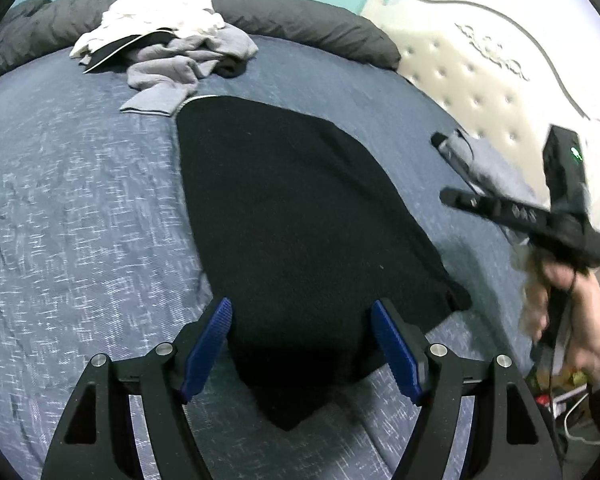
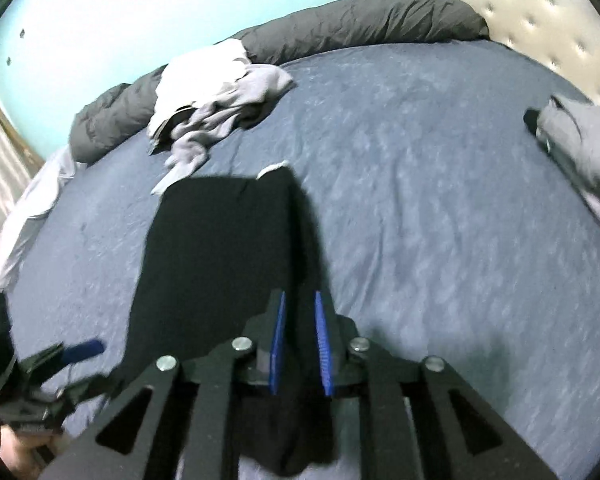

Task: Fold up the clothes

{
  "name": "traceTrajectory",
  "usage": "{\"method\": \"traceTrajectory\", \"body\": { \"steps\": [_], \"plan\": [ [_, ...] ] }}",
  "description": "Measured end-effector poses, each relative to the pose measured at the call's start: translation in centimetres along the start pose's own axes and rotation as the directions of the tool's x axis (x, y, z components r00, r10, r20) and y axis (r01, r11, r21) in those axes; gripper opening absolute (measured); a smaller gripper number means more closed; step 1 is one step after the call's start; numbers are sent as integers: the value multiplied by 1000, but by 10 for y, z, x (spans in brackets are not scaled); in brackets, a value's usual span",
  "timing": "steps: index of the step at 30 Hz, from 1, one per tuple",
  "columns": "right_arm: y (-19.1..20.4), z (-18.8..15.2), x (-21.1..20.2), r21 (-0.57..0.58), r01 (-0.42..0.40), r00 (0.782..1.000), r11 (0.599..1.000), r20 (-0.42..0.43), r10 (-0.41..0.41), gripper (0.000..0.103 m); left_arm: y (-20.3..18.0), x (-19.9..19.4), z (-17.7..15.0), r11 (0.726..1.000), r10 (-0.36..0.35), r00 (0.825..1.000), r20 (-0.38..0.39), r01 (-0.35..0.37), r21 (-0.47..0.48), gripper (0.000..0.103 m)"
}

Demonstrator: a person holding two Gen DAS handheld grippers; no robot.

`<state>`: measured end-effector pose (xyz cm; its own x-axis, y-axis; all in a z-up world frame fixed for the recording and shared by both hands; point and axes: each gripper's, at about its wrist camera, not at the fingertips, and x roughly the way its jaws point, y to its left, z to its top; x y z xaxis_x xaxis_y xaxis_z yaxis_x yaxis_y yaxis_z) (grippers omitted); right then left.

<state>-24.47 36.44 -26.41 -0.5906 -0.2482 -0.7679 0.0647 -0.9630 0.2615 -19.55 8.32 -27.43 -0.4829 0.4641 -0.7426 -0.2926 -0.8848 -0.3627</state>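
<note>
Black garment [image 1: 300, 220] lies flat, bed [image 1: 80, 220] bare on both sides; left hand-held gripper [image 1: 300, 344] wide open, empty, above the garment's near edge; right hand-held gripper [image 2: 300, 344] nearly closed, grip uncertain.

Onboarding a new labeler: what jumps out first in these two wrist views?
The black garment spread flat in the middle of the blue bedspread dominates both views. The left gripper hangs open over its near end, while the right gripper has its blue pads nearly closed around the garment's near edge. Behind, a rumpled pile of grey and white clothes sits against the dark duvet roll.
</note>
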Motion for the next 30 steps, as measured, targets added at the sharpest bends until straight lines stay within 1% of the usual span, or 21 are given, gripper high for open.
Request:
{"method": "traceTrajectory", "body": {
  "steps": [4, 7, 10, 12, 15, 17, 19, 21, 23, 26, 27, 30],
  "plan": [
    [0, 36, 23, -22, 9, 1000, 1000, -19, -9, 18, 6, 0, 3, 1000, 4, 1000, 9, -4, -4, 76],
    [3, 54, 48, -51, 26, 999, 998, -37, -27, 18, 10, 3, 5, 1000, 20, 1000, 12, -20, 1, 76],
    [7, 68, 73, -62, 15, 998, 998, -60, -19, 18, 18, 5, 6, 1000, 28, 1000, 9, -28, -8, 76],
    [13, 75, 90, -92, 3, 997, 996, -74, -10, 18, 23, 6, 7, 999, 28, 1000, 8, -28, -15, 76],
    [21, 77, 112, -148, 16, 992, 989, -120, -34, 18, 26, 8, 6, 1000, 21, 1000, 1, -21, -22, 76],
    [25, 76, 111, -156, -43, 995, 987, -97, 28, 18, 27, 9, 6, 999, 26, 1000, -4, -26, -20, 76],
    [31, 73, 109, -177, -110, 992, 978, -81, 97, 18, 29, 11, 6, 999, 28, 1000, -7, -29, -24, 76],
    [41, 68, 107, -221, -133, 990, 966, -73, 119, 18, 30, 12, 6, 999, 28, 1000, -9, -28, -29, 76],
    [49, 64, 103, -246, -175, 984, 953, -70, 163, 16, 28, 12, 5, 999, 28, 1000, -14, -28, -27, 76],
    [67, 54, 89, -308, -195, 980, 931, -32, 194, 16, 25, 12, 4, 999, 27, 1000, -16, -27, -19, 76],
    [74, 51, 85, -328, -215, 976, 920, -33, 216, 16, 24, 12, 4, 999, 27, 1000, -16, -27, -17, 76],
    [100, 36, 83, -417, -253, 967, 873, -86, 239, 16, 25, 13, 4, 1000, 24, 1000, -18, -25, -19, 76]
  ]
}}
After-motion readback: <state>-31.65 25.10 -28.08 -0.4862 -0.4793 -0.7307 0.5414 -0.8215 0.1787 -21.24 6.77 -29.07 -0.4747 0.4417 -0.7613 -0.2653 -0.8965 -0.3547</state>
